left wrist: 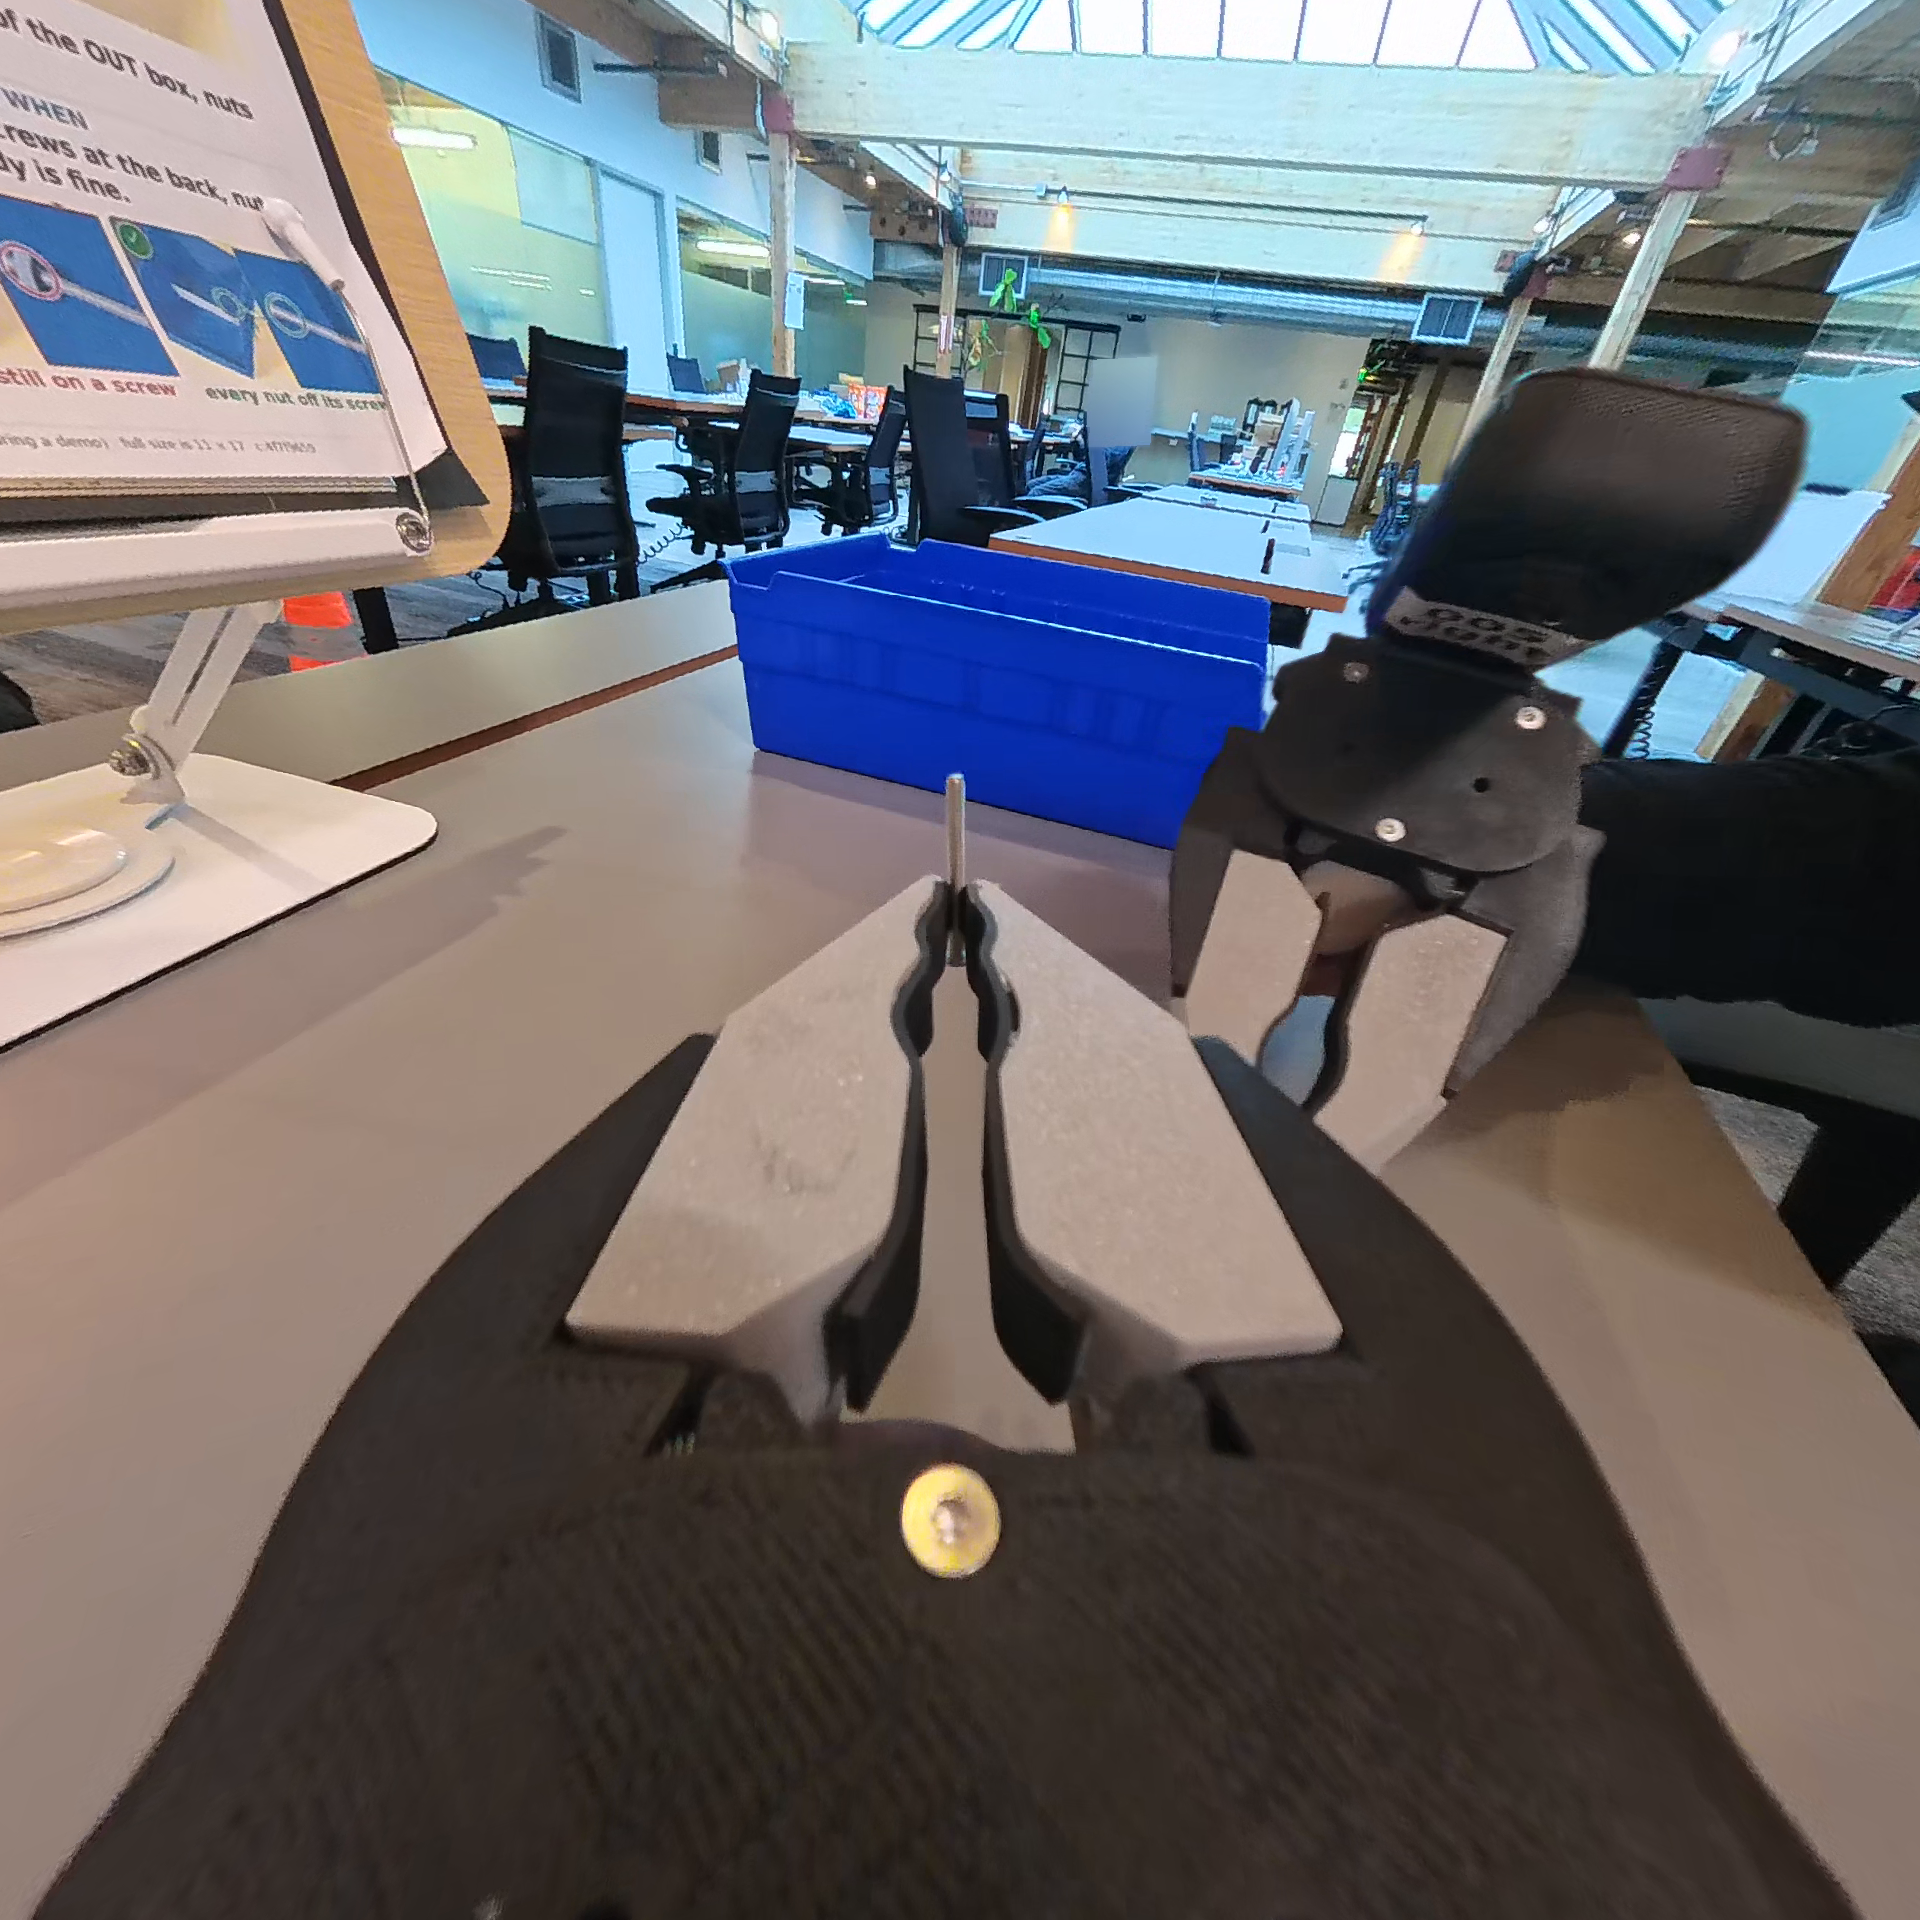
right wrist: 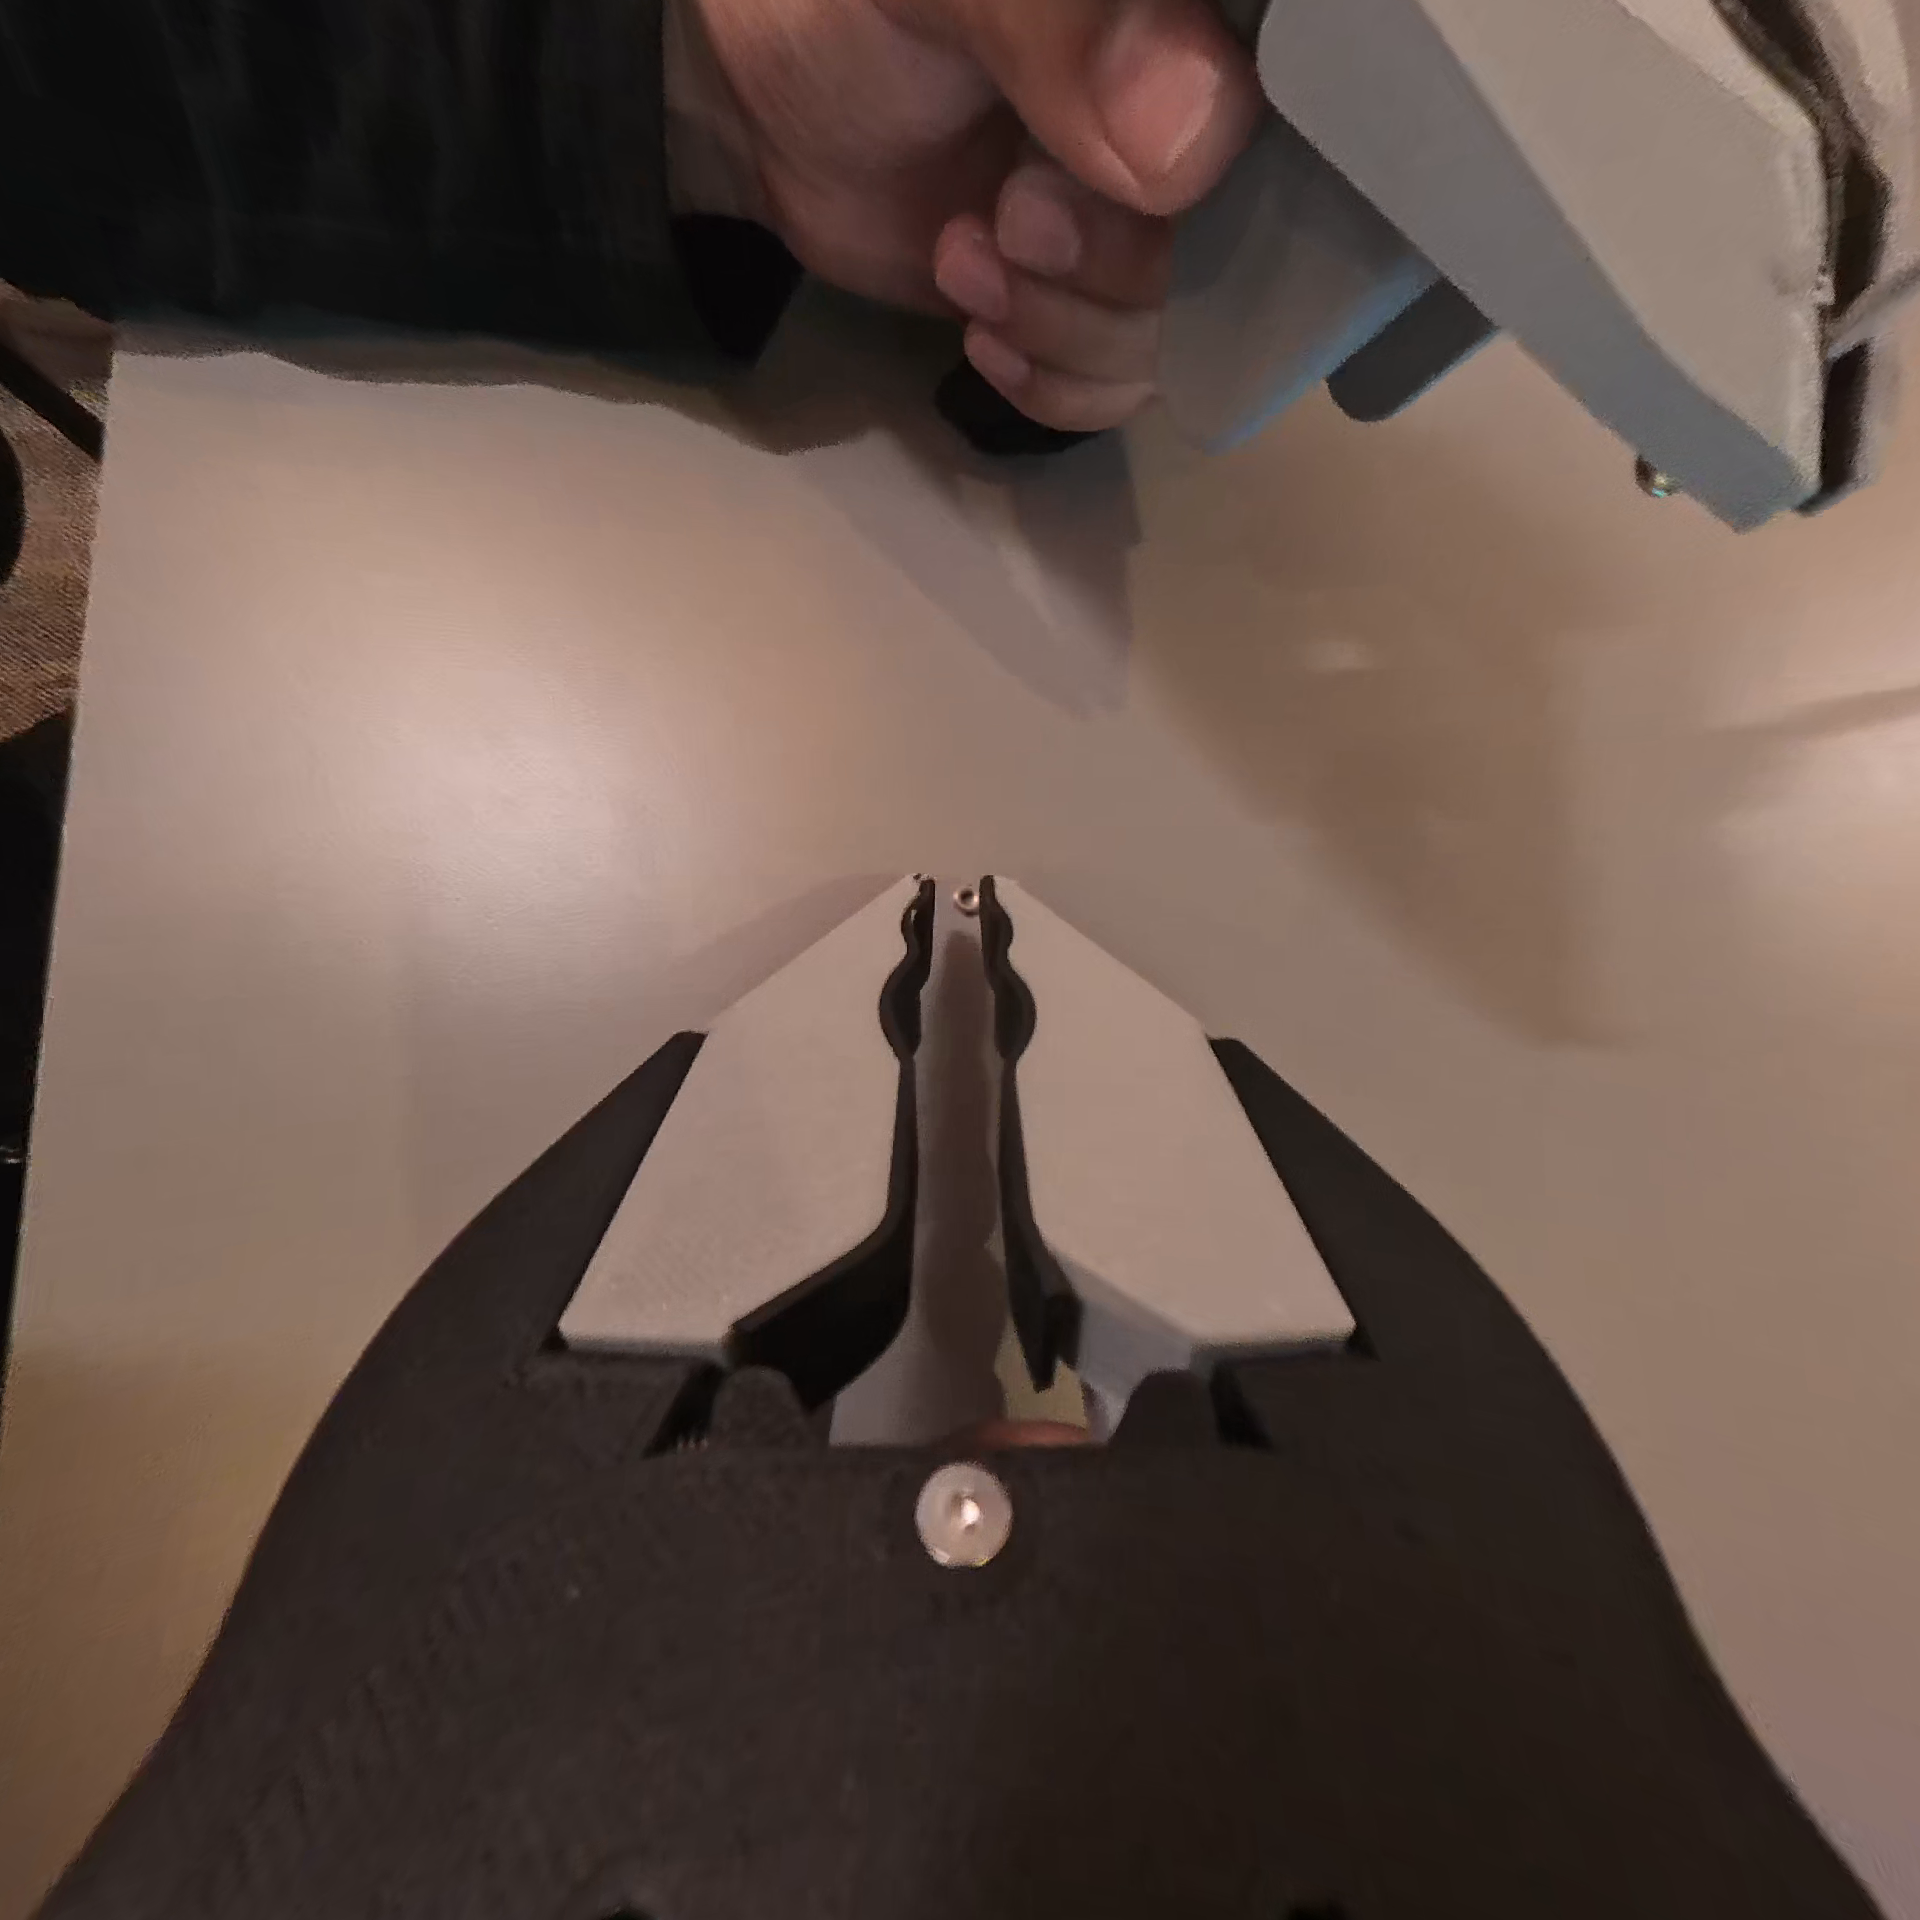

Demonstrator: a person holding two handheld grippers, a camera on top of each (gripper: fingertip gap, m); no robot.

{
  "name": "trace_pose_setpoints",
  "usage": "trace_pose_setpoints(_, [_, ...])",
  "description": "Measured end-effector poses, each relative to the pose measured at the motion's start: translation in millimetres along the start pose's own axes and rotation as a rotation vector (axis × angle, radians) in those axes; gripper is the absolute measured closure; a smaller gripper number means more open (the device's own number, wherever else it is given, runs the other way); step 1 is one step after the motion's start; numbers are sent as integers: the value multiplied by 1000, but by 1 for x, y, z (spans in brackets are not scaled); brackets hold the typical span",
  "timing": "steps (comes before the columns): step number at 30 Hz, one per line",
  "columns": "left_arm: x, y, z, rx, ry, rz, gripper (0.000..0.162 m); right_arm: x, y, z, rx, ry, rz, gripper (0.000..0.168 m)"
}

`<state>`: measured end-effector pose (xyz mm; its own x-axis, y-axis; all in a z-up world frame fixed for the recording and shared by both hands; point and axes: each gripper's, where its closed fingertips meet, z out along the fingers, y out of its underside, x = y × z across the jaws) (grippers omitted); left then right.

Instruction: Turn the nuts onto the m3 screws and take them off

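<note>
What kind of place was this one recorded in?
Most likely an open-plan office or workshop. Behind the grey table stand rows of desks with black office chairs, under exposed timber beams and skylights. A blue parts bin sits on the table.

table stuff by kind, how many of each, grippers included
grippers: 2, the left gripper and the right gripper
screw: 1
nut: 1
blue bin: 1
document stand: 1
total: 6
</note>
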<state>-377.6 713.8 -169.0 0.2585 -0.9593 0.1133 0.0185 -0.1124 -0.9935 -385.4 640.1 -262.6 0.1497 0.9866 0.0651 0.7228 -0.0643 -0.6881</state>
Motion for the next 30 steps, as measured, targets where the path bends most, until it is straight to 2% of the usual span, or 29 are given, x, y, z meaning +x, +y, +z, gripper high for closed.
trace_pose_setpoints(7, [1,1,1,-8,1,1,162,4,5,10,-97,59,-7,161])
trace_pose_setpoints(30, [4,3,2,-18,16,-11,162,5,7,13,-56,19,48,166])
